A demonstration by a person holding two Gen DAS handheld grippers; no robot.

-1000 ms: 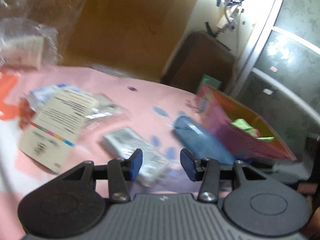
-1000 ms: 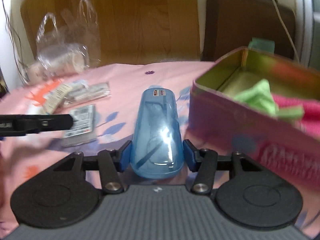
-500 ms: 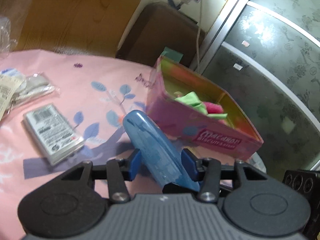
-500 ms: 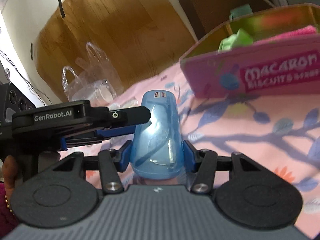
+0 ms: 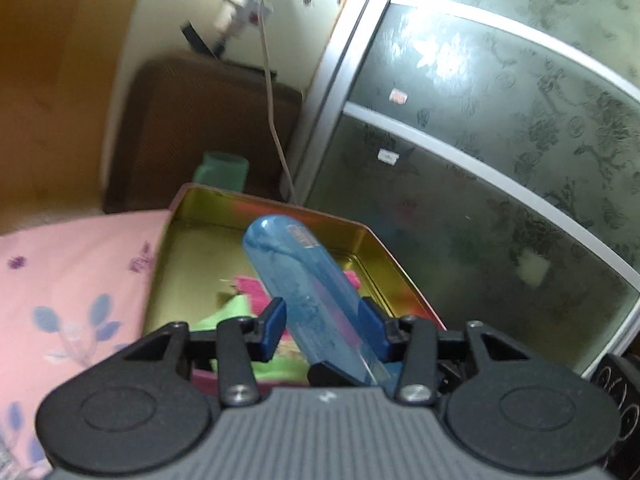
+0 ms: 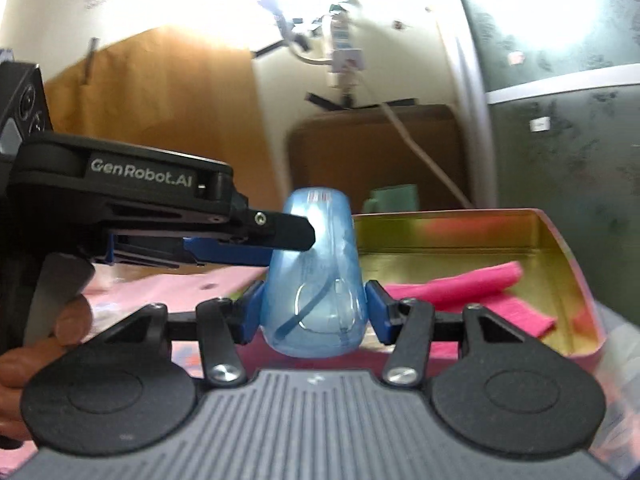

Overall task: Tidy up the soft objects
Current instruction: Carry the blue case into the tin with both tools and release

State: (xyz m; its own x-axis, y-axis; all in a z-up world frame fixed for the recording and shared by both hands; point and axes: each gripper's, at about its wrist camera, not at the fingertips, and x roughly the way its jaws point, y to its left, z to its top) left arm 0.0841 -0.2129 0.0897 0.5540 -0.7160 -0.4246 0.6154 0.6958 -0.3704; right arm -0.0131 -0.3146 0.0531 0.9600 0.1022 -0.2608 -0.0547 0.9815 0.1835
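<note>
Ahead of both grippers I have the open tin [image 6: 560, 248], its gold inside turned up to take whatever goes in; its near wall sits just beyond my right gripper's fingers. A pink cloth [image 6: 460, 292] lies folded on the tin floor, ahead and to the right of that gripper, and a green cloth [image 5: 236, 312] lies beside it, just past the left gripper's fingers.

My right gripper [image 6: 316, 312] is clamped on the wide end of the blue translucent case [image 6: 316, 280], holding it level over the tin's near edge so it can go in. My left gripper [image 5: 322, 328] comes in from the left, its fingers either side of the case. I think the right-hand pad touches, but a gap shows at the left pad, so I cannot tell that it grips.
</note>
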